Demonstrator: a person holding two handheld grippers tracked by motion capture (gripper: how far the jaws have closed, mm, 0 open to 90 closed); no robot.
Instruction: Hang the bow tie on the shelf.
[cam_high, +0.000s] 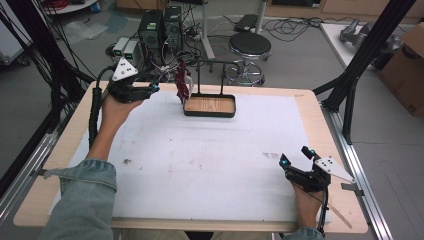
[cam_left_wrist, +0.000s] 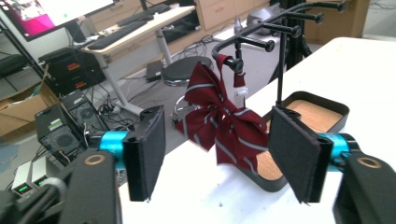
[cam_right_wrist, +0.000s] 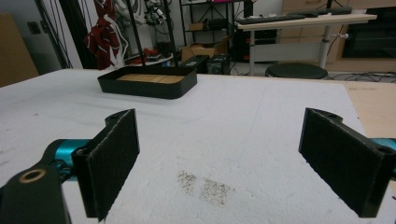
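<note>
Right gripper (cam_high: 298, 156) wide open, empty, near stand (cam_high: 210, 104); left gripper (cam_left_wrist: 217, 154) open before bow tie (cam_left_wrist: 220, 123) hanging there.

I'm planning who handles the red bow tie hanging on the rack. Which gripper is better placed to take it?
Left, probably. The left gripper is open right beside the bow tie, which hangs just ahead of its jaws. The right gripper sits open at the table's near right corner, far off.

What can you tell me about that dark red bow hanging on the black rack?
The bow tie is dark red cloth with thin pale stripes, knotted in the middle with crumpled loops. Its strap hangs over one peg of the black rack, so it dangles at the near end of the wood-lined tray. A small white tag shows behind it. Nothing grips it.
</note>
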